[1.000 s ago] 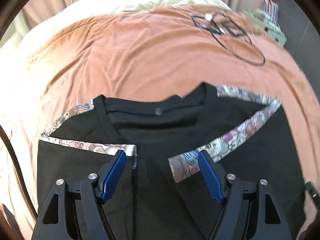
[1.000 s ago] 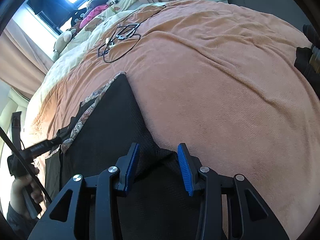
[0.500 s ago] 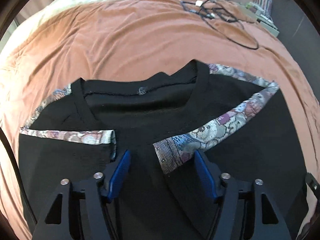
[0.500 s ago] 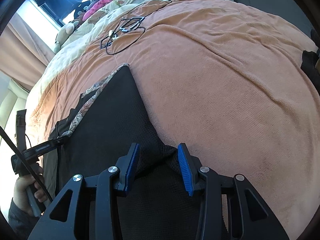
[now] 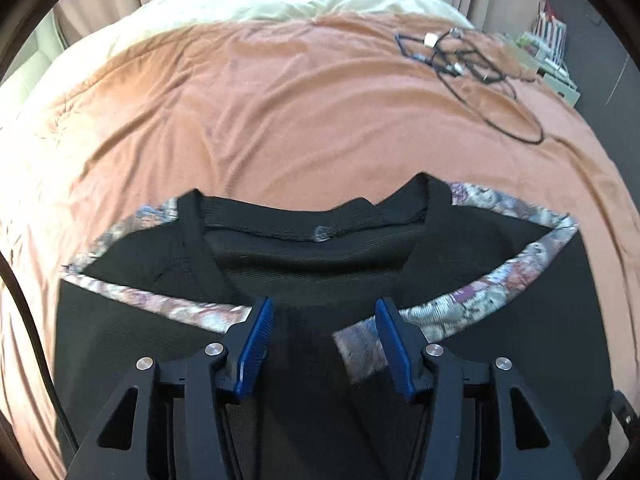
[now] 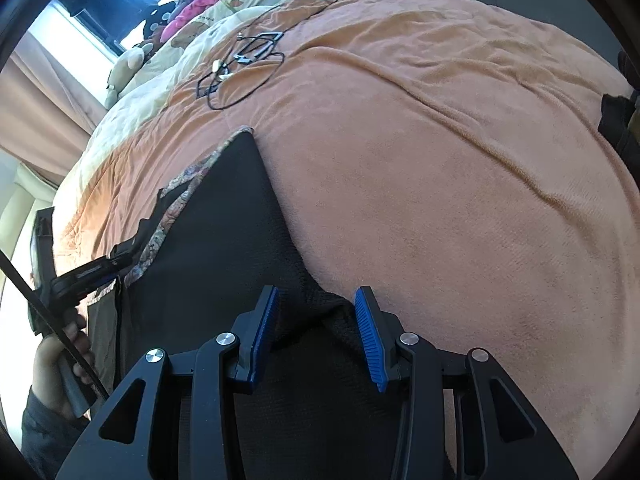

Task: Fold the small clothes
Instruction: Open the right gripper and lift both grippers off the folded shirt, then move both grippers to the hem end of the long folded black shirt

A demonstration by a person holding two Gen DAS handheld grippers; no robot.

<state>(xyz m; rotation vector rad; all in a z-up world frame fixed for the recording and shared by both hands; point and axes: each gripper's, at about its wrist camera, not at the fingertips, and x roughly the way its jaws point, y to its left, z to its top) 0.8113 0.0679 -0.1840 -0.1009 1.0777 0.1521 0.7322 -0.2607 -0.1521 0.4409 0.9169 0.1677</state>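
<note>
black top (image 5: 320,276) lies flat on the orange blanket (image 5: 280,120) at the near edge of the bed, neckline pointing far, both patterned-trim sleeves (image 5: 480,296) folded in over the chest. left claw (image 5: 324,344) sits low over the middle of the top, jaws closing, black cloth between the blue pads (image 5: 256,340), pads not pressing on it that i can see. left sleeve end just beside the left pad, right sleeve end under the right pad.

right claw (image 6: 314,328) at the top's right edge near the hem corner, jaws part way apart with a raised ridge of black fabric between them; can't tell if the pads actually clamp it. top's right edge (image 6: 276,200) runs straight away toward the far shoulder point.

lots of bare blanket far of the neckline and to the right of the top. cables (image 5: 472,64) tangled at far right, well apart from the top. cream quilt (image 5: 280,0) beyond the blanket. hand (image 6: 60,364) on the left claw's grip at left edge of right view.
</note>
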